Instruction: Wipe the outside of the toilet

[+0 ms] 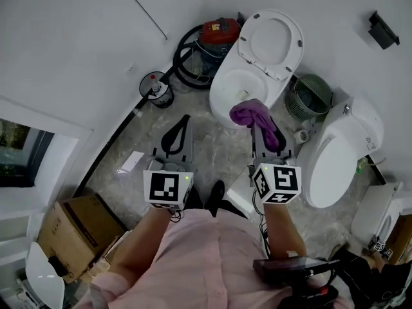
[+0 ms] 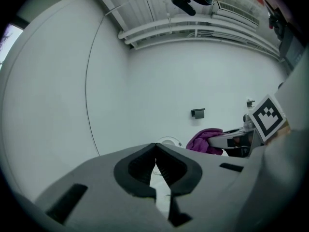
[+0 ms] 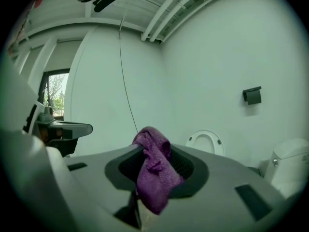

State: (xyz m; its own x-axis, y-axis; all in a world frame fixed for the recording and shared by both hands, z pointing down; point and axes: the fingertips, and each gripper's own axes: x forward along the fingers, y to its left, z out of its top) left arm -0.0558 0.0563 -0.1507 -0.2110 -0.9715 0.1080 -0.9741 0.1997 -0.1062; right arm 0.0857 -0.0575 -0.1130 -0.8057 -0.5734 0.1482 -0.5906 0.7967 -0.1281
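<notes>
The toilet [image 1: 226, 90] stands ahead of me against the wall, lid [image 1: 273, 38] raised, bowl rim showing white. Just over its near edge hangs the purple cloth [image 1: 255, 116], pinched in the tongs of my right gripper [image 1: 264, 137], with a loose fold drooping below the jaws. My left gripper [image 2: 155, 154] has its tongs pressed together on nothing, held off to the side over the floor. I judge the wipe has not begun. To do it well I should bring the drooping fold flat against the outer shell, press lightly, and sweep downward in overlapping strokes, keeping clear of the bin [image 1: 310, 95] and the second toilet [image 1: 341, 153] nearby.
</notes>
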